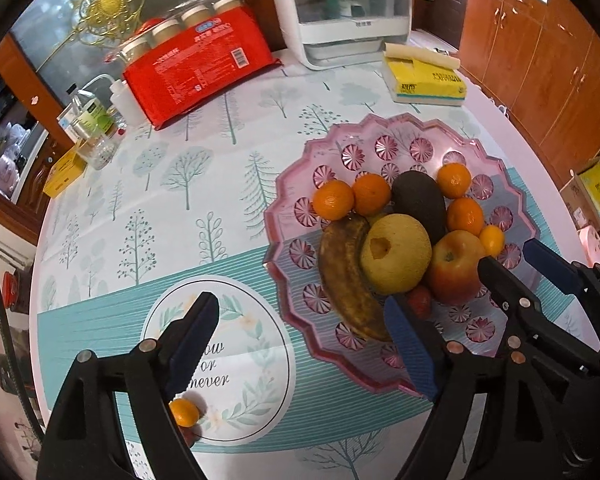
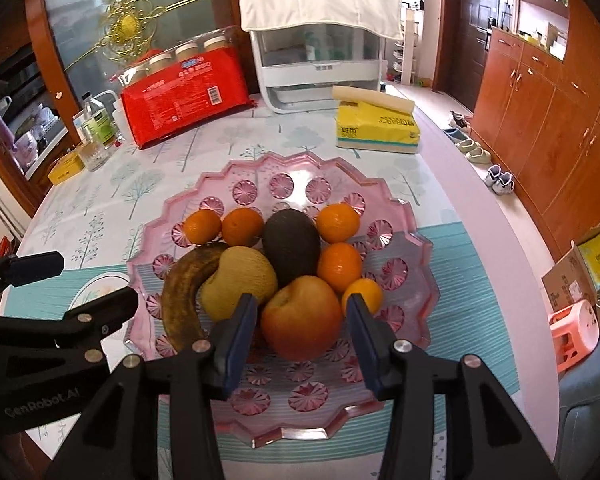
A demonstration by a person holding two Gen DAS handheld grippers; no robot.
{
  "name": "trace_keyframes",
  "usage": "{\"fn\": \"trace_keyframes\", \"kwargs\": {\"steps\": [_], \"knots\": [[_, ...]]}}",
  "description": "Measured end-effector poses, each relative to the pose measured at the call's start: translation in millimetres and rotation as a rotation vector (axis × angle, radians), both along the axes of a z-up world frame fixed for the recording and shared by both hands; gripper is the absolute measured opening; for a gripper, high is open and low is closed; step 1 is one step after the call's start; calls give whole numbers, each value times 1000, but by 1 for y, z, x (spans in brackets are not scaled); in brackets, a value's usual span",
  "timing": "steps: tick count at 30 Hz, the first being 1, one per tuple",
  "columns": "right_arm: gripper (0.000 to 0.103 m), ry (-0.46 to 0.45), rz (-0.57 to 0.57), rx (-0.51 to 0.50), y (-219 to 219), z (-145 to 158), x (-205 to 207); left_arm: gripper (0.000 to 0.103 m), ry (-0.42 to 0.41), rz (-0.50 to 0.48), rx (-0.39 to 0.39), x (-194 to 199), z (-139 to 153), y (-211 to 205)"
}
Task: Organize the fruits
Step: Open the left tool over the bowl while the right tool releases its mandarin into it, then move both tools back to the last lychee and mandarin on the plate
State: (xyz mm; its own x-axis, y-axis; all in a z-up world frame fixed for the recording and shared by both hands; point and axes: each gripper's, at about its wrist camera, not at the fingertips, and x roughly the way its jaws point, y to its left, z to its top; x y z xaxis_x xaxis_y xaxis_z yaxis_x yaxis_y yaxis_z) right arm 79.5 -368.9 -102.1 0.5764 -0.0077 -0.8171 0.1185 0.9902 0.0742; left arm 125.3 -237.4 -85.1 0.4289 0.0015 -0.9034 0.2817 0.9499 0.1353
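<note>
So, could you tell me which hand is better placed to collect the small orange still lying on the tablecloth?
Left, probably. The small orange lies just under the open left gripper, beside its left finger, outside the pink tray. The right gripper is open over the tray, framing the apple.

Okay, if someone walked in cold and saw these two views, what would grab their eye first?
Probably the pink scalloped plate mid-table, heaped with fruit: a browned banana, a dark avocado, a red apple and several oranges. The open right gripper brackets the apple at the plate's near edge. Behind, a bright red pack stands out, and one small orange lies off the plate, near the open left gripper.
</note>
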Motion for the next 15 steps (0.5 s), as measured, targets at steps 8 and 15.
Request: {"fn": "trace_keyframes", "kwargs": {"steps": [8, 15], "knots": [[47, -8, 6, -15, 5, 6, -6, 85, -6, 2, -13, -6, 5, 10], [47, -5, -32, -25, 10, 8, -17, 85, -23, -19, -27, -15, 12, 20]]}}
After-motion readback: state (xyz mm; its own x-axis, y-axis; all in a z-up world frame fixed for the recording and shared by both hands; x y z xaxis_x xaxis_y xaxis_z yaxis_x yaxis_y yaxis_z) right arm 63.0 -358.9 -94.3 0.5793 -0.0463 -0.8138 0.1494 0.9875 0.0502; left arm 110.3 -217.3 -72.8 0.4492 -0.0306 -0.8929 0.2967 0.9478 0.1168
